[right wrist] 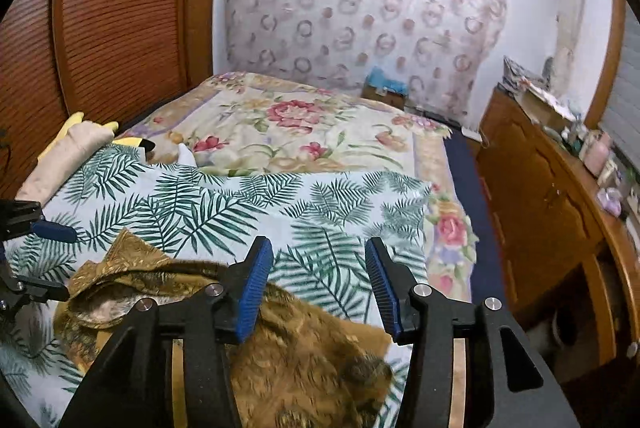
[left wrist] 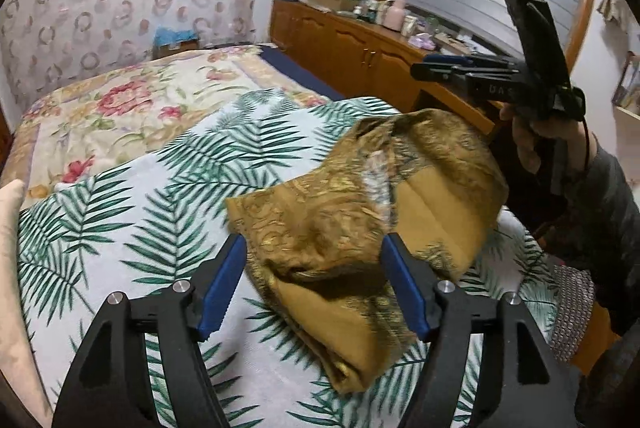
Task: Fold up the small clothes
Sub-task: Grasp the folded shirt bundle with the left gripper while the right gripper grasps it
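The mustard patterned garment point(left wrist: 360, 228) lies rumpled on the palm-leaf sheet point(left wrist: 140, 220) spread over the bed, giving a flat folding surface. The left hand-held gripper point(left wrist: 316, 280) hovers over it, jaws spread and empty; the right hand-held gripper point(right wrist: 318, 288), likewise wide apart, holds nothing above its far side.

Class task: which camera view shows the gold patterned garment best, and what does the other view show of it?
The left wrist view: the gold garment lies nearly whole between the open left tool. In the right wrist view, the open right tool hides part of it.
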`<act>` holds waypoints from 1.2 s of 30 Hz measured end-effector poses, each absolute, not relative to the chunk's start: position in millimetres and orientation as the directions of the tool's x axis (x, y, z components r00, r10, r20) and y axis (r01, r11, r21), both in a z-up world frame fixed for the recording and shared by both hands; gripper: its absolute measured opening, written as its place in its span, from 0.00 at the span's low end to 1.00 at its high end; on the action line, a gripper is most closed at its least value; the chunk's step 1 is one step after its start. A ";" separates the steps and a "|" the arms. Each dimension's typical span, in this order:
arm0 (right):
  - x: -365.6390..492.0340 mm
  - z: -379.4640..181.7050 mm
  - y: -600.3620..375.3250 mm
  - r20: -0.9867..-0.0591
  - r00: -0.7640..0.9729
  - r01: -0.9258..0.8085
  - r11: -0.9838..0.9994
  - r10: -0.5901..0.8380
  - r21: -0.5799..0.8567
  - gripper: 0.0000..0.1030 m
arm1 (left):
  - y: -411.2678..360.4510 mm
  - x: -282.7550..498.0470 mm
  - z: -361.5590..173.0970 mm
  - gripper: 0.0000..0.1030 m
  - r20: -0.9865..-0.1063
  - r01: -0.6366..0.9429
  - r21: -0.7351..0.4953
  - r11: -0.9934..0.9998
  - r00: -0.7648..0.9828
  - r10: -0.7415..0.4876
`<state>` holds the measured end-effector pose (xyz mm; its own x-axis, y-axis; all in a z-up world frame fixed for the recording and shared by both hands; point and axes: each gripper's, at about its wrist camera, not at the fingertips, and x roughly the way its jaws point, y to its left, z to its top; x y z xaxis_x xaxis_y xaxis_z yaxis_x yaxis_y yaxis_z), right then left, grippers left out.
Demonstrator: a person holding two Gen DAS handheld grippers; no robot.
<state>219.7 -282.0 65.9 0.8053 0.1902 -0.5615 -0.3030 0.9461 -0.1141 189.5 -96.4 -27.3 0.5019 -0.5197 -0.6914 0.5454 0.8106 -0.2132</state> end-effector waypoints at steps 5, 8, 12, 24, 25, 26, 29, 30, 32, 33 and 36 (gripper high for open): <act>177.5 55.3 -300.1 -0.576 0.793 -0.278 0.959 0.200 -0.050 0.57 | -102.9 186.0 -28.6 0.70 -0.699 0.564 -0.196 0.802 0.494 -0.517; 165.7 40.7 -305.5 -0.614 0.771 -0.256 0.965 0.171 -0.054 0.59 | -108.6 189.4 -36.8 0.70 -0.726 0.564 -0.159 0.810 0.490 -0.483; 164.3 20.7 -314.9 -0.661 0.736 -0.218 0.975 0.143 -0.032 0.60 | -107.9 210.1 -52.6 0.70 -0.760 0.523 -0.130 0.842 0.493 -0.423; 203.9 1.9 -329.2 -0.698 0.662 -0.219 0.961 0.272 0.167 0.66 | -91.8 263.0 -76.2 0.70 -0.778 0.412 -0.190 0.891 0.491 -0.393; 206.8 1.1 -329.6 -0.700 0.653 -0.234 0.956 0.290 0.177 0.66 | -91.2 263.2 -75.9 0.70 -0.772 0.413 -0.193 0.890 0.497 -0.398; 208.0 1.2 -331.2 -0.701 0.646 -0.245 0.952 0.302 0.185 0.66 | -91.3 263.7 -76.1 0.70 -0.771 0.412 -0.194 0.890 0.497 -0.398; 207.7 1.3 -334.1 -0.698 0.645 -0.257 0.948 0.312 0.186 0.65 | -92.5 265.7 -78.2 0.70 -0.768 0.420 -0.192 0.887 0.498 -0.402; 209.3 1.2 -333.1 -0.696 0.643 -0.268 0.945 0.319 0.186 0.60 | -93.4 266.3 -78.7 0.68 -0.767 0.423 -0.197 0.884 0.496 -0.408; 207.2 2.0 -332.9 -0.691 0.642 -0.288 0.939 0.334 0.186 0.52 | -96.0 266.5 -78.5 0.59 -0.760 0.434 -0.213 0.875 0.489 -0.427; 206.9 0.9 -331.8 -0.690 0.638 -0.301 0.935 0.342 0.185 0.44 | -97.3 266.7 -79.5 0.48 -0.756 0.449 -0.232 0.863 0.475 -0.451; 203.0 3.6 -331.8 -0.670 0.645 -0.338 0.923 0.368 0.182 0.23 | -102.1 266.1 -78.7 0.17 -0.755 0.466 -0.263 0.845 0.446 -0.481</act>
<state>203.0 -331.8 3.6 0.6448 0.3681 -0.6699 -0.3384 0.9233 0.1817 266.1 -102.1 -78.7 0.4465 -0.4809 -0.7546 0.4658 0.8450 -0.2629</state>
